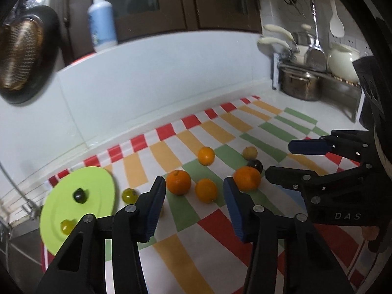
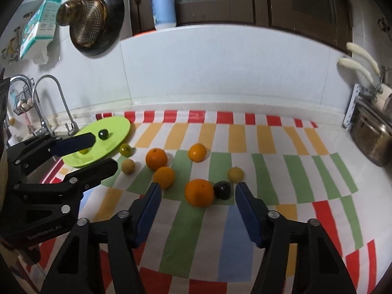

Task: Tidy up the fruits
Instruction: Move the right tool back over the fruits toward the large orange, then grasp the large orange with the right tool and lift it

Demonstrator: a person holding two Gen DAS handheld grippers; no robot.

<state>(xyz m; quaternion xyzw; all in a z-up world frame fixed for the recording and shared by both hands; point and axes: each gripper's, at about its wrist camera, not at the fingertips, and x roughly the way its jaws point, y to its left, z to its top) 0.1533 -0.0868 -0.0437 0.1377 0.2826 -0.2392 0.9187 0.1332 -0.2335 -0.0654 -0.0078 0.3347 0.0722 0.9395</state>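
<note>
Left gripper (image 1: 193,207) is spread and holds nothing, raised over the checked cloth (image 1: 186,252). Right gripper (image 2: 197,212) is likewise spread and holds nothing. At its 12 o'clock, just beyond the fingertips, an orange (image 2: 199,192) lies touching a dark plum (image 2: 222,189). Three more oranges and yellowish fruits lie scattered further out. At 10 o'clock sits the green plate (image 2: 115,127), carrying a dark fruit (image 2: 103,134) and a yellow-green one (image 1: 67,226).
</note>
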